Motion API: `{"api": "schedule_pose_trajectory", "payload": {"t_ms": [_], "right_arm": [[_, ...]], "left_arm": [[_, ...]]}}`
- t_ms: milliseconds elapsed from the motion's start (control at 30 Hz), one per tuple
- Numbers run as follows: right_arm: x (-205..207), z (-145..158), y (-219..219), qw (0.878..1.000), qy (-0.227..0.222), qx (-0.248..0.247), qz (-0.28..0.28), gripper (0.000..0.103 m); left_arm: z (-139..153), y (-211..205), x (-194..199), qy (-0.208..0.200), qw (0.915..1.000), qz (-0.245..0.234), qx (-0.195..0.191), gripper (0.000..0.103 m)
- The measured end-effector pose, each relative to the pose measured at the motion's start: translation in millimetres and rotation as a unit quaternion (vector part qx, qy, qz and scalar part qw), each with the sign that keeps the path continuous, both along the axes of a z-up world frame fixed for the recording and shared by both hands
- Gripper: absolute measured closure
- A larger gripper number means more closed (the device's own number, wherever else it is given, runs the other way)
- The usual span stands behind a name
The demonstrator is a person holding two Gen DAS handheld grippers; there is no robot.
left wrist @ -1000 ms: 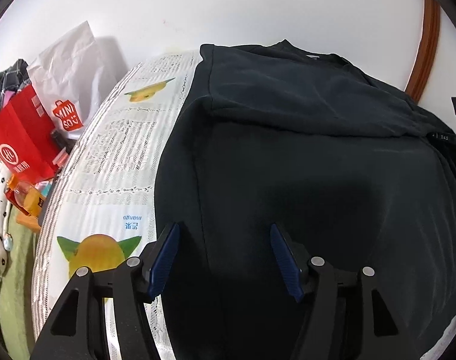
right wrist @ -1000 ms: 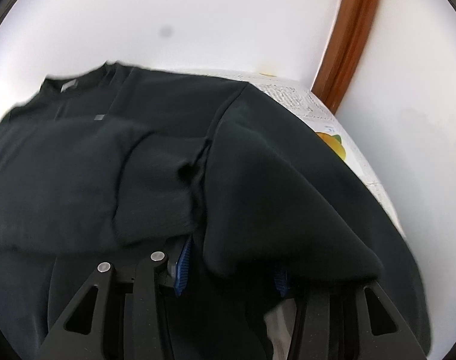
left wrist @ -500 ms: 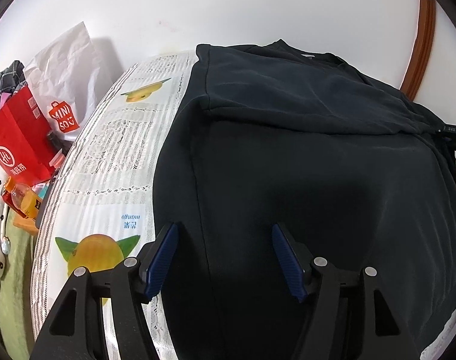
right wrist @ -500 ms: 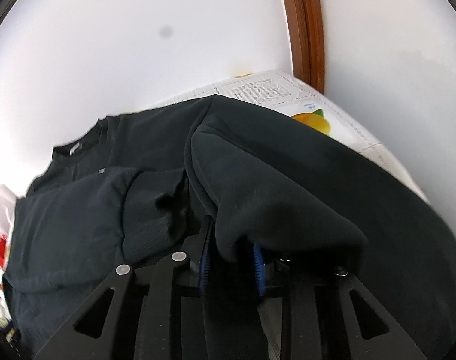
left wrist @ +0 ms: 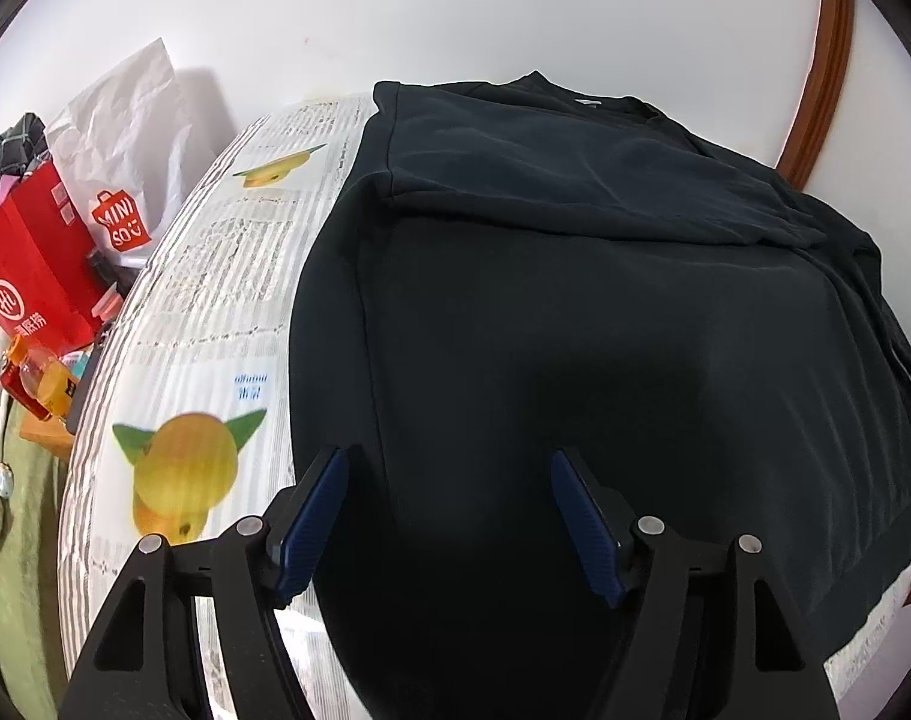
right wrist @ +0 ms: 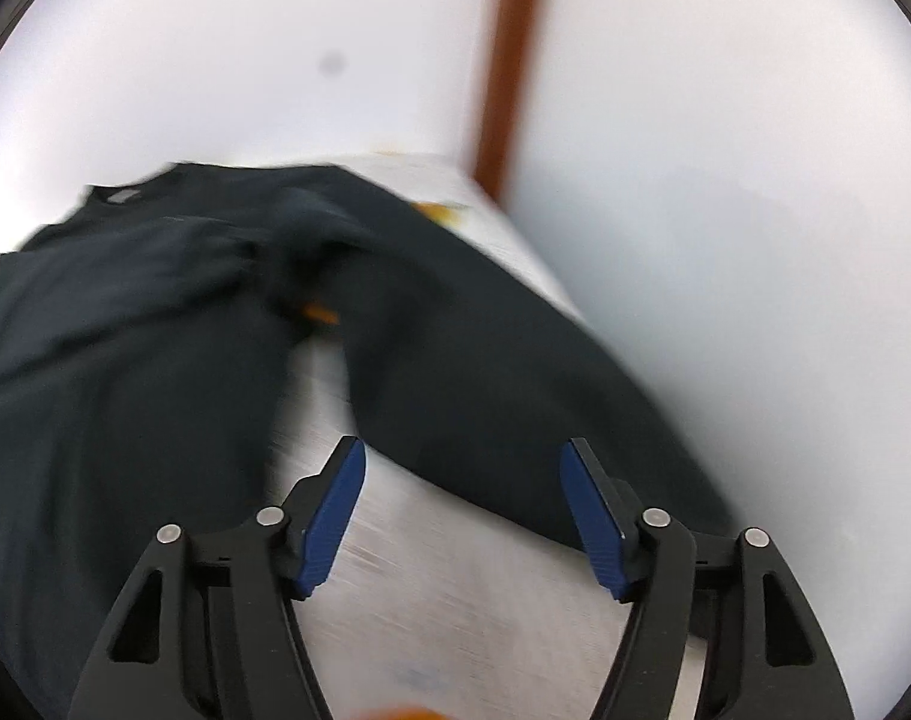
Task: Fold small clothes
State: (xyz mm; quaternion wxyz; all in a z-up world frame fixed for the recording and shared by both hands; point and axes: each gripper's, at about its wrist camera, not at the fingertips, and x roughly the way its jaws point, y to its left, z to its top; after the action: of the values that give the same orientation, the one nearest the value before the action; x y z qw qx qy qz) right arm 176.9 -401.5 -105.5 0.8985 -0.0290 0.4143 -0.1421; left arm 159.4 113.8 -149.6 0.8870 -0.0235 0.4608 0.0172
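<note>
A black long-sleeved top [left wrist: 605, 312] lies flat on a table covered with a printed mango cloth [left wrist: 215, 276], its left sleeve folded across the chest. My left gripper [left wrist: 446, 510] is open and empty, hovering over the top's lower hem. In the right wrist view the same top [right wrist: 125, 360] lies at the left, and its right sleeve [right wrist: 485, 372] stretches out over the cloth [right wrist: 455, 588] toward the table edge. My right gripper [right wrist: 461, 504] is open and empty, just short of the sleeve's end. This view is motion-blurred.
A red paper bag [left wrist: 29, 276] and a white Miniso bag [left wrist: 125, 168] stand left of the table, with an orange bottle [left wrist: 41, 384] and clothes below. A white wall is behind, with a brown wooden frame [right wrist: 503, 90] at the right.
My right gripper was shut on the sleeve, then opened and let it drop onto the cloth. It swung right. My left gripper stayed open and barely moved.
</note>
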Motion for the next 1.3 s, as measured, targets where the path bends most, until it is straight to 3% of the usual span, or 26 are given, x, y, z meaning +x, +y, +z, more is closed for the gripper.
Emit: {"api": "schedule_pose_trajectory", "payload": {"t_ms": [100,200,467,500,533,633,700,833,967,1100,1300], "right_arm": [[-27.9,-7.9,-38.8,0.998,0.015,-0.033,-0.055,0.031],[-45.4,-19.6,-68.5,0.996,0.032,-0.023,-0.078,0.029],[-31.4,-41.4,-76.9,0.994,0.038,-0.055,-0.087,0.031],[-26.9,-41.1,-75.9,0.994,0.036,-0.056,-0.087,0.04],[-24.7,-41.2,-77.4,0.994,0.036,-0.051,-0.084,0.058],[-18.9,-43.4,-75.7,0.995,0.043,-0.051,-0.076,0.087],[-12.4,-40.8,-72.9,0.993,0.049,-0.078,-0.08,0.09],[-9.0,-0.4,-56.5,0.993,0.008,-0.082,-0.085,0.091],[3.6,60.4,-12.8,0.994,-0.053,-0.083,-0.044,0.091],[24.7,119.9,65.5,0.991,-0.112,-0.061,0.037,0.091],[58.8,162.6,188.8,0.974,-0.155,-0.003,0.167,0.091]], "left_arm": [[0.3,1.8,-5.9,0.0,1.0,0.005,-0.005,0.034],[-1.0,4.4,-9.8,0.003,0.9999,0.009,-0.01,0.034],[0.7,2.2,-20.4,-0.002,0.9998,0.02,0.009,0.034],[1.3,2.6,-21.5,-0.002,0.9998,0.021,0.007,0.034],[1.6,3.8,-23.2,-0.003,0.9997,0.023,0.004,0.034],[1.7,9.4,-27.4,-0.005,0.9997,0.025,0.0,0.034],[1.9,10.5,-29.1,-0.006,0.9997,0.024,0.005,0.034],[3.5,14.2,-33.1,-0.018,0.9994,0.02,0.022,0.034],[3.2,20.4,-31.8,-0.027,0.9992,0.024,0.019,0.034],[1.6,23.6,-29.2,-0.031,0.9987,0.029,0.028,0.034],[0.0,32.4,-25.1,-0.034,0.9989,0.029,0.014,0.034]]}}
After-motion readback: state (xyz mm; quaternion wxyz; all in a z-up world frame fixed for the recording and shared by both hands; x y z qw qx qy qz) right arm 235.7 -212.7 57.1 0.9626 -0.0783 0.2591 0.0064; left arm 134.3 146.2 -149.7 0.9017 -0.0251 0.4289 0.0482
